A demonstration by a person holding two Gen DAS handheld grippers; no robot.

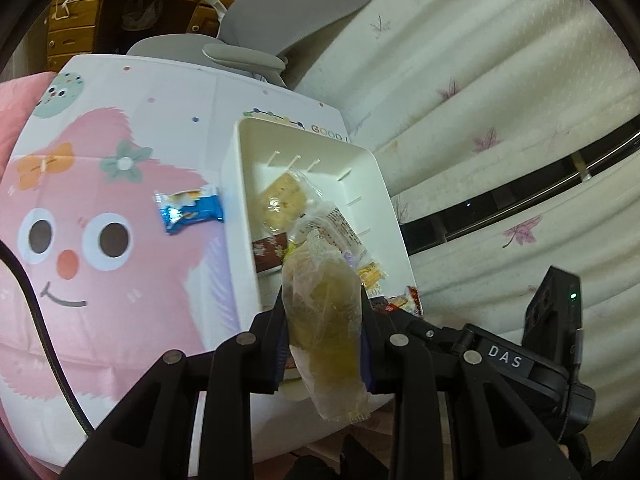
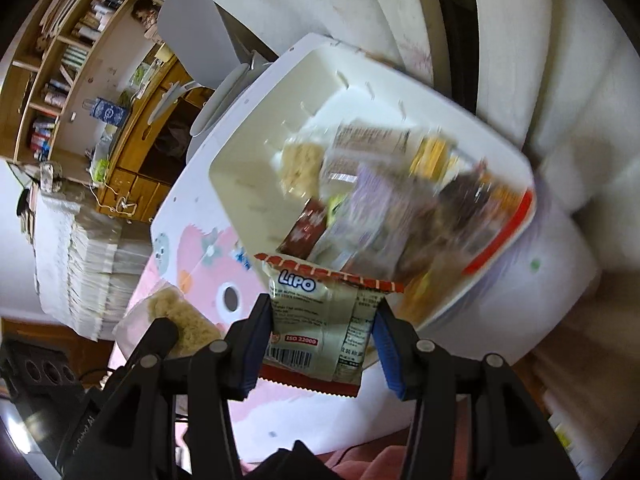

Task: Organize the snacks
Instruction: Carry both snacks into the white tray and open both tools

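Two tools are each pinching a snack: the left tool (image 1: 322,344) is gripping a clear-wrapped cake (image 1: 324,320), the right tool (image 2: 324,344) a Lipo packet (image 2: 320,320) — both at the white bin's (image 1: 240,148) 6 o'clock rim. The slippery wrappers are risking a drop onto the desk (image 1: 120,260), short of the bin — the blue packet (image 1: 190,208) is lying outside at 9 o'clock.

White plastic rectangular bin (image 1: 362,152) on a white counter (image 1: 160,92) printed with a pink fuzzy round-eyed face, blue-and-white foil snack packet (image 1: 189,209) on the pink, clear wrapper with pale yellow-green cake (image 1: 324,320), cream packet with red zigzag edges (image 2: 320,316), black hand-held gripper (image 2: 324,340) with blue pads.
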